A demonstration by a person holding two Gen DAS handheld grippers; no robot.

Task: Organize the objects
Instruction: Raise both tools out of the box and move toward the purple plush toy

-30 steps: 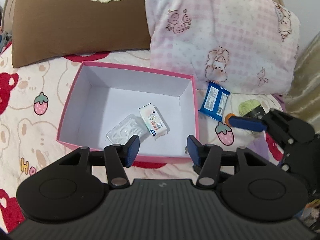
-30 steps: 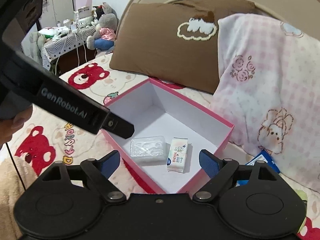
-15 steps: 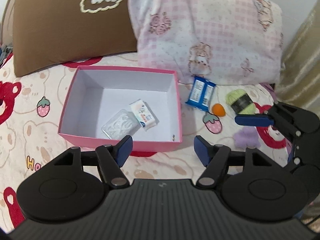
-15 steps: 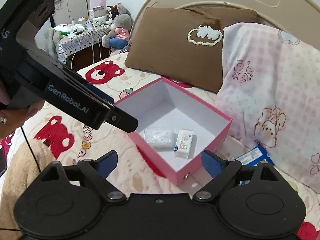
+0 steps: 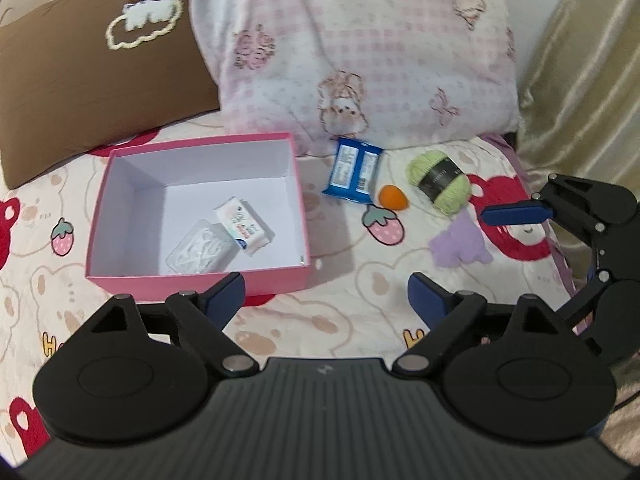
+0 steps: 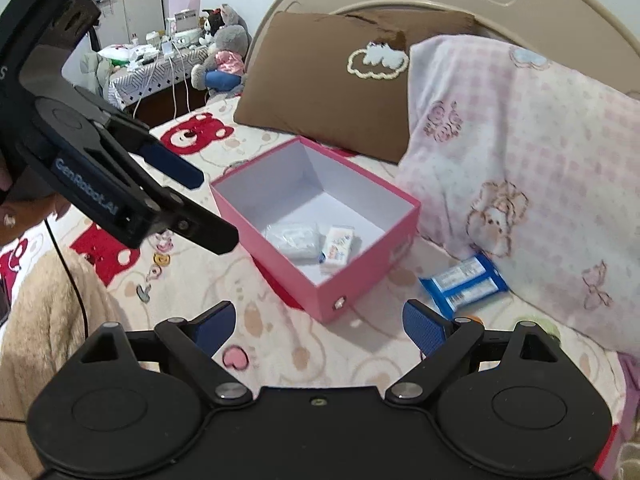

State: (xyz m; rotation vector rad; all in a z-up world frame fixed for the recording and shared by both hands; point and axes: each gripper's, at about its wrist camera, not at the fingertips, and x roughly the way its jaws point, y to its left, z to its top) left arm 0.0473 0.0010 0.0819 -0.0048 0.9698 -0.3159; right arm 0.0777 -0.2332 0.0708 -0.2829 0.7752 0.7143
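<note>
Bed (image 5: pixel 344 280), bear-and-strawberry sheet: carries every item.

Pink box (image 5: pixel 298 208), at 9 o'clock in the left wrist view: holds two items, a clear plastic case (image 5: pixel 198 248) and, touching it, a small white tissue pack (image 5: pixel 241 226). Judged roughly a third done.

Left outside, on the sheet from 12 to 3 o'clock of the box:
- Blue snack packet (image 5: pixel 354 172), against the pink pillow (image 5: pixel 360 48); white label panels, print too small to read.
- Green yarn ball (image 5: pixel 438 182), dark band, lettering illegible.
- Purple plush piece (image 5: pixel 460 246), just beside the yarn.
- Orange ball (image 5: pixel 393 197), between packet and yarn.

Left gripper (image 5: pixel 324 294): jaws have just been opening, now spread, nothing between them.
Right gripper (image 6: pixel 318 322): spread wide, empty.

Writing: "GenRobot.AI" on the left gripper's side in the right wrist view.
</note>
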